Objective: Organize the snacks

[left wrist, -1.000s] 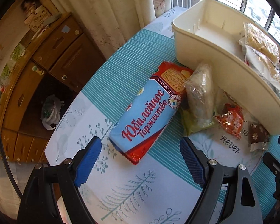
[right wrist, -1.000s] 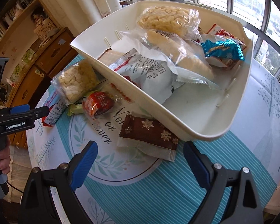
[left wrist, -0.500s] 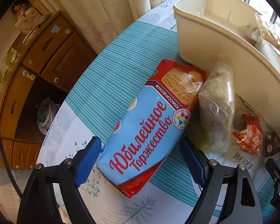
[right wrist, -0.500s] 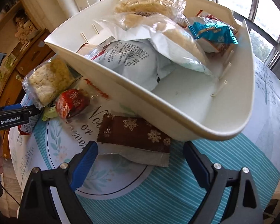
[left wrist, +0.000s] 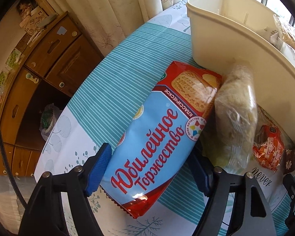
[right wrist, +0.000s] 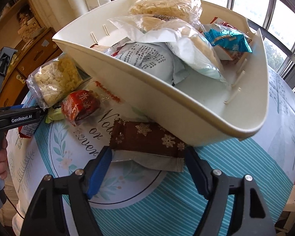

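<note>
My left gripper (left wrist: pixel 151 175) straddles the blue biscuit pack (left wrist: pixel 157 137) lying on the worktop (left wrist: pixel 112 74); jaws just closing, pads not yet pressing. My right gripper (right wrist: pixel 147 169) likewise brackets the brown snowflake packet (right wrist: pixel 147 137) beside the cream bin (right wrist: pixel 167 106); closing, no grip yet.

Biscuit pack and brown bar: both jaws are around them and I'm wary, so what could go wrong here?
1. The left gripper, jaws just closing, straddles the biscuit pack; a hard squeeze may crack biscuits.
2. The brown bar lies partly under the bin; pulling it may drag the bin.
</note>
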Demonstrator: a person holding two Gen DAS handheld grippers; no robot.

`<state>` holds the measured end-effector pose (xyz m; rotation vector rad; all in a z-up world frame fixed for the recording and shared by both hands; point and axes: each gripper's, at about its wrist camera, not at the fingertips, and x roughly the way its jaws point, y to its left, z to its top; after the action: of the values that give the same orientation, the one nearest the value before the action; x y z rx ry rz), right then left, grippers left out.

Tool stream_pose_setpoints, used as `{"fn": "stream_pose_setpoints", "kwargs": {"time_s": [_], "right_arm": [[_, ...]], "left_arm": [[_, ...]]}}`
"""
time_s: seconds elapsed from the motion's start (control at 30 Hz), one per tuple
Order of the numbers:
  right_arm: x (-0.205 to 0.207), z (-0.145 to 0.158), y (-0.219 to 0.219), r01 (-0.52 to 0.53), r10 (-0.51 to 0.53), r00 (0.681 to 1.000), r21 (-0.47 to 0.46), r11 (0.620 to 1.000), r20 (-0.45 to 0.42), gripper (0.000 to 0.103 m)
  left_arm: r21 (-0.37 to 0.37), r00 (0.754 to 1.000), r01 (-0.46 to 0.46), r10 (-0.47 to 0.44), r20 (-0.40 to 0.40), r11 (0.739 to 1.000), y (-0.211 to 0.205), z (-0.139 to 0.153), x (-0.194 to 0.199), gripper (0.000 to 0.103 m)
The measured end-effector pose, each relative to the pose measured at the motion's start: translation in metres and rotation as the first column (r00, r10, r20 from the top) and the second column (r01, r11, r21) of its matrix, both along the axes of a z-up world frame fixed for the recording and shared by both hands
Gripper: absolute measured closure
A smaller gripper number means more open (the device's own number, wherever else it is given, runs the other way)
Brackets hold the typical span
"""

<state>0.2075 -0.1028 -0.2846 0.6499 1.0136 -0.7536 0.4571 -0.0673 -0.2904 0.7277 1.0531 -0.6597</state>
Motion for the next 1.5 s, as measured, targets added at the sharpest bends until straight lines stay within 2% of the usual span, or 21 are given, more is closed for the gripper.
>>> {"fn": "stream_pose_setpoints", "kwargs": {"time_s": [0.23,0.37,0.4,0.43,0.5,0.7,0.73,0.87,0.93,1.03,1.23,1.5], "right_arm": [[0.001,0.003,0.004,-0.008,0.008,1.000,-0.023,1.000,-0.007,0.030],[0.002,0.006,0.008,-0.021,0.021,1.000,-0.038,0.999,-0.010,0.033],[0.002,0.007,0.009,-0.026,0.026,1.000,-0.040,0.999,-0.008,0.037],[0.002,0.007,0.010,-0.050,0.050,0.999,-0.022,0.998,0.016,0.053],[0.004,0.010,0.014,-0.087,0.088,0.996,-0.040,0.995,0.017,0.057],[0.005,0.013,0.014,-0.113,0.113,0.994,-0.035,0.993,0.007,0.060],[0.004,0.015,0.015,-0.118,0.118,0.993,-0.043,0.992,0.005,0.068],[0.001,0.020,0.011,-0.122,0.123,0.992,-0.045,0.992,0.017,0.084],[0.001,0.019,0.008,-0.124,0.124,0.992,-0.040,0.992,0.016,0.097],[0.000,0.018,0.003,-0.122,0.122,0.992,-0.030,0.992,0.021,0.103],[-0.001,0.018,0.002,-0.149,0.150,0.988,-0.026,0.988,0.026,0.103],[-0.008,0.020,0.019,-0.220,0.218,0.975,0.033,0.975,0.050,0.103]], "left_arm": [[-0.042,1.000,-0.025,0.025,0.000,0.999,0.016,0.006,-0.010,0.043],[-0.056,0.999,-0.051,0.050,-0.013,0.997,0.024,0.008,-0.016,0.045],[-0.058,0.998,-0.058,0.057,-0.015,0.997,0.026,0.008,-0.019,0.045],[-0.060,0.998,-0.067,0.066,-0.018,0.996,0.028,0.008,-0.021,0.045],[-0.061,0.996,-0.086,0.085,-0.028,0.994,0.032,0.009,-0.026,0.045],[-0.095,0.979,-0.192,0.184,-0.094,0.977,0.055,0.015,-0.043,0.047],[-0.097,0.976,-0.202,0.193,-0.099,0.975,0.058,0.015,-0.046,0.047],[-0.109,0.962,-0.253,0.238,-0.131,0.961,0.075,0.016,-0.059,0.048],[-0.112,0.956,-0.272,0.255,-0.143,0.956,0.082,0.016,-0.067,0.048],[-0.127,0.942,-0.310,0.287,-0.172,0.942,0.093,0.017,-0.078,0.048],[-0.145,0.924,-0.355,0.323,-0.207,0.923,0.113,0.019,-0.102,0.048],[-0.179,0.903,-0.407,0.366,-0.223,0.896,0.137,0.031,-0.133,0.050]]}}
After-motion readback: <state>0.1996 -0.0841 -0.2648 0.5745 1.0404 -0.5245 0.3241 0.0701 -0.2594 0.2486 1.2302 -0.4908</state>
